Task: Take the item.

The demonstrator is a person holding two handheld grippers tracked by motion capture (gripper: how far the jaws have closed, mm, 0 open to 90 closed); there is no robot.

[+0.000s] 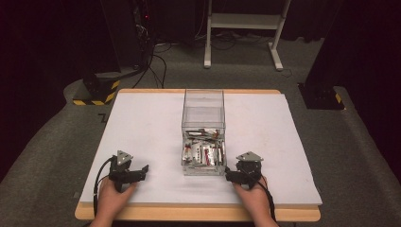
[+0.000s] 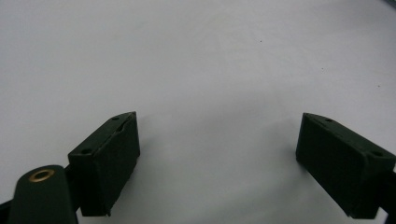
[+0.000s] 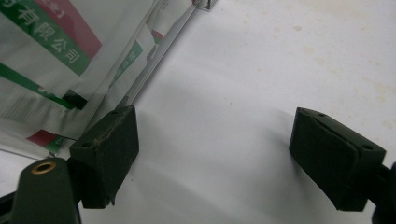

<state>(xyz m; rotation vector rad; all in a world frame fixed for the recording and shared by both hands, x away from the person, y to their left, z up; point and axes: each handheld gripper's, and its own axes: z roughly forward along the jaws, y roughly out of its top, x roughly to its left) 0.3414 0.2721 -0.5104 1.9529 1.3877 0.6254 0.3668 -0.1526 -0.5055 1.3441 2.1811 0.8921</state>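
In the high view the print on the sachets [image 1: 203,153] inside the clear box [image 1: 203,101] is too small to read. The right tool's view cuts the sachets [image 3: 42,56] off at its left and top edges, showing part of the lettering. The person's forearms leave the high view below the tabletop's [image 1: 151,118] near edge.

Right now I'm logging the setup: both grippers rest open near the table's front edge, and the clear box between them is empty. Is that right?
Not quite. The clear box is not empty: the high view shows silver packets piled in its near half. The left gripper and the right gripper do rest open near the front edge.
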